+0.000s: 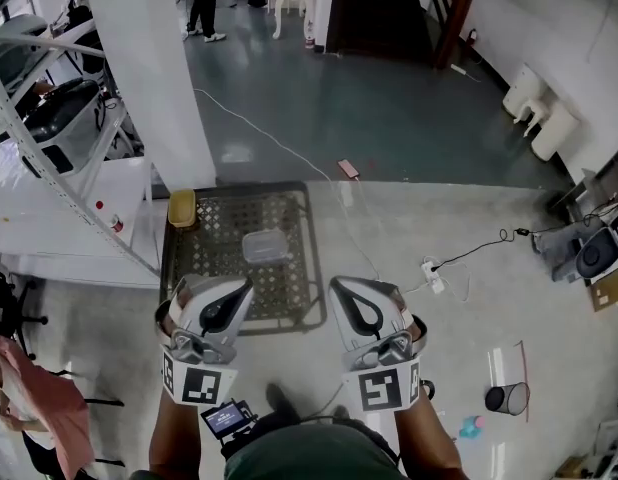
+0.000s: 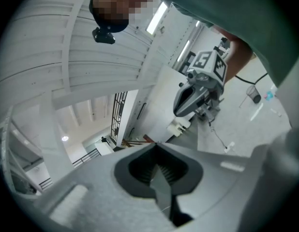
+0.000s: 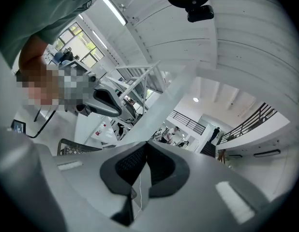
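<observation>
Grey mesh rack [image 1: 214, 238], mid-frame, lies past my left hand-held gripper [image 1: 214, 303] and right hand-held gripper [image 1: 364, 306]; both closed tight, empty.

Nothing here can be read as words or numbers. The left cube [image 1: 200, 385] on the left tool [image 1: 217, 286] and the right cube [image 1: 380, 389] on the right tool [image 1: 357, 286] show only black-and-white square patterns. The screen [image 1: 227, 419] at lower middle is too small to read.
</observation>
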A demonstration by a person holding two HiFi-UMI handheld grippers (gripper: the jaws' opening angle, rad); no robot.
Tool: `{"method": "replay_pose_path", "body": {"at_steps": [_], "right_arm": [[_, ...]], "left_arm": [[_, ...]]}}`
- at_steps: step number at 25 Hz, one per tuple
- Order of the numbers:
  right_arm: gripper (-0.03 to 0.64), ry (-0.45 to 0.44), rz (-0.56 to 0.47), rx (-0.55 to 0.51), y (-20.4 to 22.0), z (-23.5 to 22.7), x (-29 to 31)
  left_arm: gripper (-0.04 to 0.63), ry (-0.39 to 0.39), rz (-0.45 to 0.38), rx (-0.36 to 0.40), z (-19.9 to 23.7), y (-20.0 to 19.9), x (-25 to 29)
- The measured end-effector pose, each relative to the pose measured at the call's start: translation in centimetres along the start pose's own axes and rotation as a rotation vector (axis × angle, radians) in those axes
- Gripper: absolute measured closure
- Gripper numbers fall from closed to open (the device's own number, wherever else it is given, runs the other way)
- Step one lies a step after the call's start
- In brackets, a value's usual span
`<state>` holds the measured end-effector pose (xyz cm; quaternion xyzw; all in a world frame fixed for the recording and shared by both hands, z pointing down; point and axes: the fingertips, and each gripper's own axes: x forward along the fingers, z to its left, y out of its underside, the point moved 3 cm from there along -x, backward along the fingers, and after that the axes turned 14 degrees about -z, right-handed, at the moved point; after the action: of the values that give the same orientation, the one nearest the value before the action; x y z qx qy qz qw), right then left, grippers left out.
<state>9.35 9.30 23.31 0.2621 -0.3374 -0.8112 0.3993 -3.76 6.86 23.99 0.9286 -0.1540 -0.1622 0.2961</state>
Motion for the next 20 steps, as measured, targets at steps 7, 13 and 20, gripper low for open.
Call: {"method": "replay_pose_path", "body": {"at_steps": [7,13,20], "right_arm": [[0.609,-0.023,0.017,-0.026,-1.1,2.2,3.9],[0.609,-0.045,0.006,-0.019,0.5,2.0,6.3],[0.609,-0.110,-0.058,0.033,3.9,0.9,11.1]], "left_arm": [[0.592,-0.025,-0.035,-0.015,2.3,2.5,-2.5],[0.592,-0.034,-0.002,-0.027,2.8,5.1,-2.6],[0.592,-0.071,0.099,-0.008,4.9,8.9,-1.4]]}}
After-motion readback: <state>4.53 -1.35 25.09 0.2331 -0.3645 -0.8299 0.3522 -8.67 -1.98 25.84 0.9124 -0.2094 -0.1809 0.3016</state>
